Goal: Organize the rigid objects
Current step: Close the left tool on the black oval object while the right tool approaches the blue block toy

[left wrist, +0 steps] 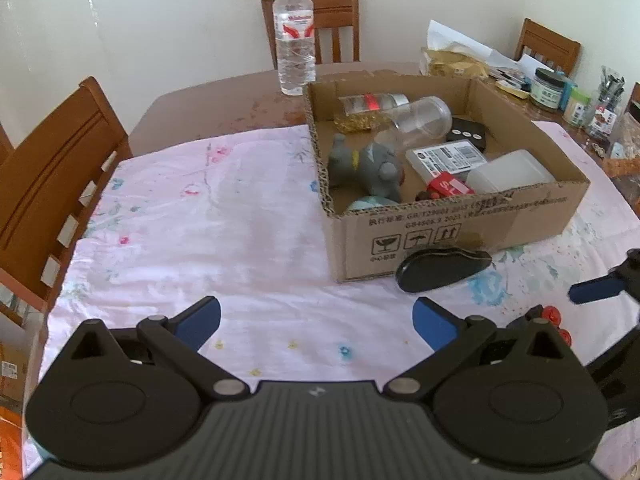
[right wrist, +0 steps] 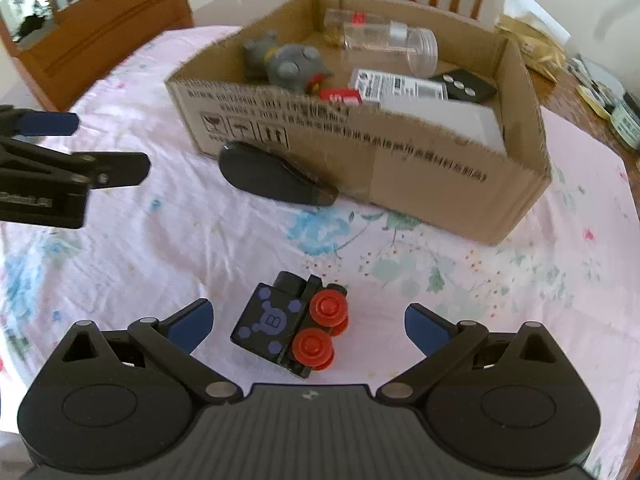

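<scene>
Both grippers are spread wide with nothing in them. The right gripper (right wrist: 306, 326) hangs low over a little black toy car (right wrist: 290, 322) with red wheels, lying on its side on the flowery cloth (right wrist: 160, 240) over the surface, right between the fingers but not touching. The left gripper (left wrist: 316, 320) hovers over bare cloth. A black oval case (right wrist: 272, 176) sits against the front of the cardboard box (right wrist: 440, 172), which already holds a grey toy (left wrist: 366, 164), a clear jar (left wrist: 420, 118) and some small packets.
</scene>
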The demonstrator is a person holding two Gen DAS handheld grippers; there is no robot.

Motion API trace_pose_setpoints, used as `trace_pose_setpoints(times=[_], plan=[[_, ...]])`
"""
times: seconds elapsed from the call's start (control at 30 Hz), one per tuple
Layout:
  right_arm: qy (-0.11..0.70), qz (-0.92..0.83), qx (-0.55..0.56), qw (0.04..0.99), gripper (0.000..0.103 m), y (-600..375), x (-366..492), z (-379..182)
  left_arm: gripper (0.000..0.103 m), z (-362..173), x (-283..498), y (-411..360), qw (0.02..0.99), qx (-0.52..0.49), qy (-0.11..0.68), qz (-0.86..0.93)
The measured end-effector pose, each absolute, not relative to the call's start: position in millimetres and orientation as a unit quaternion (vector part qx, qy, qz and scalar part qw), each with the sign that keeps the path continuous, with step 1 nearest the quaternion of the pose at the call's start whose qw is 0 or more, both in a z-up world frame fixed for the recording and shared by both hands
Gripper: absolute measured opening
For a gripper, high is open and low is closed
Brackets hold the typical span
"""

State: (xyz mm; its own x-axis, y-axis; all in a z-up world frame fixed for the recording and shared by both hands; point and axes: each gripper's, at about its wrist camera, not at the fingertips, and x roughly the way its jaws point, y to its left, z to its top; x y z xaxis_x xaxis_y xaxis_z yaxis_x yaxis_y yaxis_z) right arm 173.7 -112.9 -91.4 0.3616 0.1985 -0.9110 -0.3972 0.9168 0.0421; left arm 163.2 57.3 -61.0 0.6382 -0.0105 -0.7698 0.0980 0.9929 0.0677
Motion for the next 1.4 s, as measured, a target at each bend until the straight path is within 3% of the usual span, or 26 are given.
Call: trace_pose_setpoints(times=[0.57,1.4], plan=[[0.536,0.091,-0.073,0.836,0.103,-166.2,182.4,-102.6,0.102,-71.1,172.6,30.4,0.896,0.054,0.439,-0.05],[0.501,0.173,-0.11,0.841,0.103,-186.3,179.4,-104.3,0.102,-112.3,211.6,-38.9,0.885,-0.002,0.466,-0.017]])
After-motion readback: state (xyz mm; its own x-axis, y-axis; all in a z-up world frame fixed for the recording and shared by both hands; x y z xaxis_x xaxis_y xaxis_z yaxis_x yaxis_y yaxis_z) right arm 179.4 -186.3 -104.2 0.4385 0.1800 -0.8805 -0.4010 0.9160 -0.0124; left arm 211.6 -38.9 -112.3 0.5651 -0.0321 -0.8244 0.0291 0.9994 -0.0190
